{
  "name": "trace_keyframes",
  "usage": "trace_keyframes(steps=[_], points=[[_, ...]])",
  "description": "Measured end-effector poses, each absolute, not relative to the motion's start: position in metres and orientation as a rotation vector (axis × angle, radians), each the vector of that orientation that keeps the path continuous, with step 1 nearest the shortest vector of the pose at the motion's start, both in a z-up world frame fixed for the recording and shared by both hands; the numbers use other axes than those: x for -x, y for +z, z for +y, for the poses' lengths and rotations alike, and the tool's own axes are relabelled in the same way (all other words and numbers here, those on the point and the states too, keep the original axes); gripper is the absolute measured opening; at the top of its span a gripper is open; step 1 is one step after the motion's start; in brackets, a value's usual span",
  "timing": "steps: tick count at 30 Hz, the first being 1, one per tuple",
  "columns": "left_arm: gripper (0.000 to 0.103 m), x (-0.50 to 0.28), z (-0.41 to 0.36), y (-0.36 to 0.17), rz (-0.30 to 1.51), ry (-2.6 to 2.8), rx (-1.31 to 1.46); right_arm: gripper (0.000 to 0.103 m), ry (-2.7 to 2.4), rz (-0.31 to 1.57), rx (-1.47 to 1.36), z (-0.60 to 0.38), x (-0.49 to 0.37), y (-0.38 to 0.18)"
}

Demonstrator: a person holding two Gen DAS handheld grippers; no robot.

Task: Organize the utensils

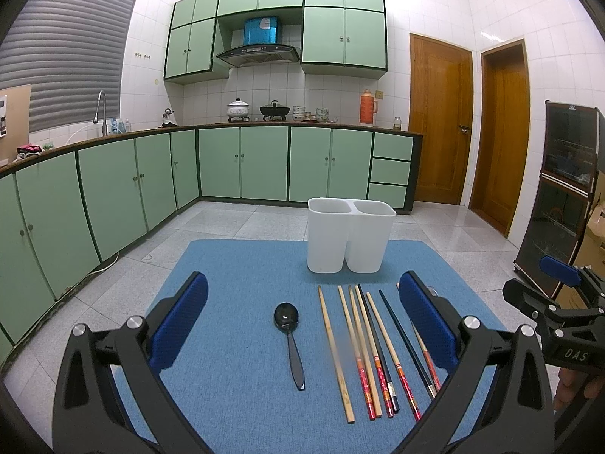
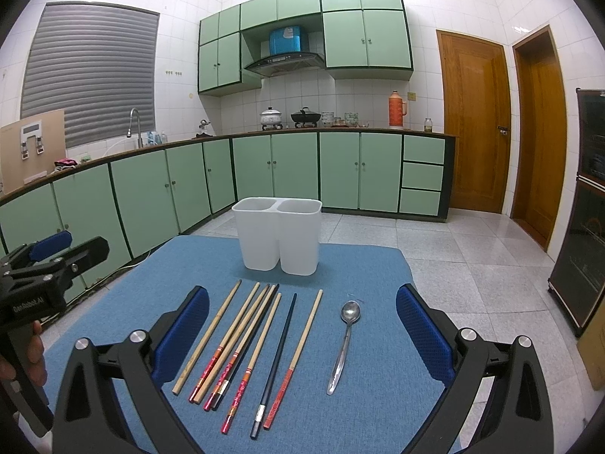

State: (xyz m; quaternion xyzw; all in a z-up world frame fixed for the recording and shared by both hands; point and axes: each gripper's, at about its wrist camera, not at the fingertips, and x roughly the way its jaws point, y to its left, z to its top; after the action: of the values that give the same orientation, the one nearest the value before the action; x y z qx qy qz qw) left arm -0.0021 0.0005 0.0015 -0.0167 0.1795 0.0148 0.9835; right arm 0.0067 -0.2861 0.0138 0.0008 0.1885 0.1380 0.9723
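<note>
I am holding the left tool (image 1: pixel 302 325) and right tool (image 2: pixel 302 336) wide apart, both empty. Chopsticks (image 2: pixel 242 344) and steel spoon (image 2: pixel 346 340) are lying on the mat (image 2: pixel 378 397), near the holder (image 2: pixel 280 238).

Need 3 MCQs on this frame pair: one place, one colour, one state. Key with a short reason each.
1. Where does the black spoon lie?
A. Left of the chopsticks
B. Inside the white holder
C. On the floor

2. What colour is the mat?
A. Green
B. Blue
C. Red

3. What state is the left claw in?
A. Shut on a chopstick
B. Shut on the spoon
C. Open, holding nothing

Key: 1 A, the left view shows it on the mat beside the leftmost chopstick. 2 B, the mat reads blue in both views. 3 C, its pads stand wide apart above the mat with nothing between them.
</note>
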Motion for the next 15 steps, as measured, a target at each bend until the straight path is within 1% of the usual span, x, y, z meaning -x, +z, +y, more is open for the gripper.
trace_keyframes(steps=[15], points=[[0.098, 0.0006, 0.0008, 0.0003, 0.365, 0.032, 0.031, 0.097, 0.277, 0.385, -0.001, -0.2898, -0.0088, 0.0146]])
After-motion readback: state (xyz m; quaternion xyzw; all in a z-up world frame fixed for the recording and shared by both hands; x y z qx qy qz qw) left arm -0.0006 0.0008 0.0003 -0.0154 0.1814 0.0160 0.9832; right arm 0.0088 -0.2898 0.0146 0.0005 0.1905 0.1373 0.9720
